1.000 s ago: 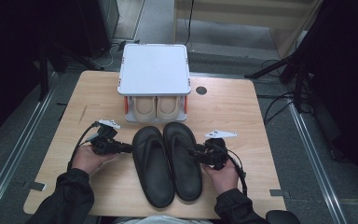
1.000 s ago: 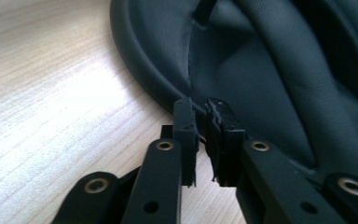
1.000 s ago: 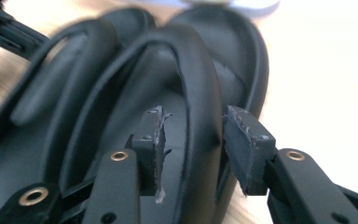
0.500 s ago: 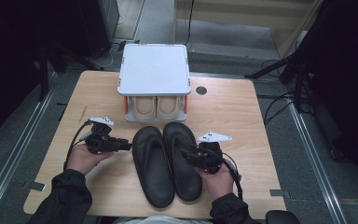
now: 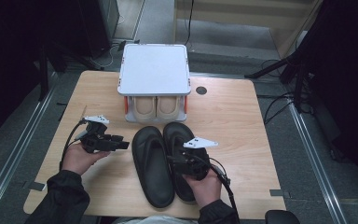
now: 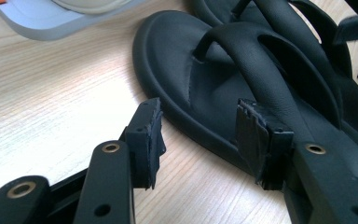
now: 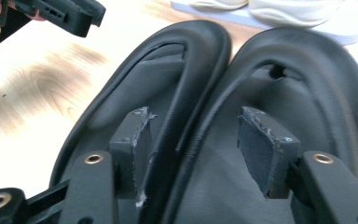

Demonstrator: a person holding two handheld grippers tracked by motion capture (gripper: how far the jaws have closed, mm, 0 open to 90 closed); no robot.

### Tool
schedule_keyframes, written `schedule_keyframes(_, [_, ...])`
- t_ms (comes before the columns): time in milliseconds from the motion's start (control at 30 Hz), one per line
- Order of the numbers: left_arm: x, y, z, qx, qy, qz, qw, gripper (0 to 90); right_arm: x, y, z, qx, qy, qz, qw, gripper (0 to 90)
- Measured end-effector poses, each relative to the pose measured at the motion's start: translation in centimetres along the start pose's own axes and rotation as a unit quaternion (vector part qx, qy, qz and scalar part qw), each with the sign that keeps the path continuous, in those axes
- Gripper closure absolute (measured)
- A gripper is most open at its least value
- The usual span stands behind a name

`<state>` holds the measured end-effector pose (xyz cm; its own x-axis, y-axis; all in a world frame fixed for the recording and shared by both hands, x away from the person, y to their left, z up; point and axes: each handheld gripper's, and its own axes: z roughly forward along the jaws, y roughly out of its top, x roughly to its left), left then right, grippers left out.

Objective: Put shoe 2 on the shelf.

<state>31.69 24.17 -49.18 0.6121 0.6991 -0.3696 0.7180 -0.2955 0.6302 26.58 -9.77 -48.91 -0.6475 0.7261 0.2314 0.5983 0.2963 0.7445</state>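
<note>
Two black flip-flop sandals lie side by side on the wooden table [image 5: 242, 121], the left sandal [image 5: 151, 168] beside the right sandal [image 5: 179, 135]. My left gripper [image 5: 122, 144] sits just left of the left sandal [image 6: 191, 93]. Its jaws have just been opening, and the left gripper [image 6: 200, 135] is open with that sandal's rim between the pads [image 6: 147, 137], untouched. My right gripper [image 5: 175, 161] hovers over the right sandal [image 7: 307, 93]. Its jaws have also just been opening; the right gripper [image 7: 196, 140] stands open above the seam between the two sandals, gripping nothing.
A white-topped shoe rack [image 5: 154, 70] stands at the table's far middle, with a pair of beige shoes [image 5: 157, 106] on its lower shelf. A dark round hole [image 5: 201, 90] sits right of it. Bare wood lies to either side of the sandals.
Both grippers' jaws have spread wider. The right hand has shifted left and toward the person, onto the right sandal. The left hand has barely moved.
</note>
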Motion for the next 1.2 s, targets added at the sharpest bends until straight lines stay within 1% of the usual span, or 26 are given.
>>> schedule_keyframes(67, [0.0,0.0,0.0,-0.001,-0.001,-0.002,1.0000,50.5,0.1,0.0,0.1,0.000,0.001,0.002,1.0000,43.3])
schedule_keyframes(100, [0.1,0.0,0.0,-0.001,-0.001,-0.003,1.0000,49.9,0.3,-0.1,0.4,-0.005,0.004,0.010,0.9999,42.4])
schedule_keyframes(200, [0.1,0.0,-0.1,-0.002,0.000,-0.006,1.0000,48.7,0.5,-0.1,0.6,-0.009,0.003,0.010,0.9999,42.5])
schedule_keyframes(300, [-0.1,0.0,-0.1,-0.004,0.000,-0.003,1.0000,48.4,0.7,-0.1,0.8,-0.009,-0.001,0.017,0.9998,39.5])
schedule_keyframes(333, [-0.1,0.0,-0.1,-0.005,-0.001,-0.004,1.0000,48.4,0.8,-0.2,1.0,-0.005,0.000,0.020,0.9998,38.7])
schedule_keyframes(433, [-0.2,0.0,0.0,-0.002,0.001,-0.001,1.0000,48.1,1.1,-0.4,1.3,0.000,-0.007,0.021,0.9998,36.8])
schedule_keyframes(467, [-0.2,0.0,0.0,-0.001,0.002,0.000,1.0000,48.1,1.2,-0.4,1.5,0.000,-0.012,0.015,0.9998,36.2])
schedule_keyframes(567, [-0.1,0.0,-0.1,-0.001,0.003,-0.001,1.0000,47.4,1.4,-0.4,1.7,0.004,-0.015,0.017,0.9997,36.2])
schedule_keyframes(633, [0.0,0.0,-0.2,-0.003,0.004,-0.004,1.0000,46.6,1.5,-0.4,2.2,0.003,-0.020,0.016,0.9997,37.6])
schedule_keyframes(667, [0.0,-0.1,-0.5,-0.008,0.009,-0.007,0.9999,46.7,1.7,-0.4,2.3,0.001,-0.028,0.013,0.9995,37.9])
schedule_keyframes(700, [0.0,-0.1,-0.5,-0.008,0.009,-0.007,0.9999,46.7,1.7,-0.4,2.3,0.001,-0.028,0.013,0.9995,37.9])
schedule_keyframes(733, [0.2,-0.2,-0.8,-0.013,0.010,-0.009,0.9998,46.7,1.7,-0.5,2.7,0.004,-0.036,0.013,0.9993,37.8])
schedule_keyframes(767, [0.3,-0.3,-0.9,-0.014,0.012,-0.010,0.9998,46.7,1.7,-0.5,2.9,0.006,-0.036,0.015,0.9992,37.9])
schedule_keyframes(867, [0.5,-0.3,-1.0,-0.015,0.011,-0.018,0.9997,46.6,1.7,-0.5,3.5,0.014,-0.040,0.017,0.9989,39.4])
schedule_keyframes(933, [0.5,-0.3,-0.9,-0.016,0.010,-0.018,0.9997,46.5,1.7,-0.4,3.7,0.016,-0.042,0.019,0.9988,40.1])
schedule_keyframes(1000, [0.4,-0.3,-0.8,-0.012,0.010,-0.014,0.9998,46.4,1.7,-0.3,4.4,0.019,-0.048,0.026,0.9983,42.4])
schedule_keyframes(1067, [0.3,-0.3,-0.8,-0.011,0.010,-0.012,0.9998,46.4,1.7,-0.2,4.6,0.021,-0.050,0.026,0.9982,43.6])
schedule_keyframes(1133, [0.4,-0.2,-0.8,-0.012,0.009,-0.015,0.9998,46.3,1.7,-0.1,5.2,0.024,-0.058,0.034,0.9975,48.6])
schedule_keyframes(1167, [0.4,-0.2,-0.7,-0.013,0.010,-0.016,0.9997,46.3,1.7,0.0,5.2,0.025,-0.065,0.034,0.9970,54.6])
schedule_keyframes(1200, [0.5,-0.2,-0.8,-0.013,0.011,-0.015,0.9997,46.3,1.6,0.1,5.2,0.025,-0.062,0.036,0.9971,55.9])
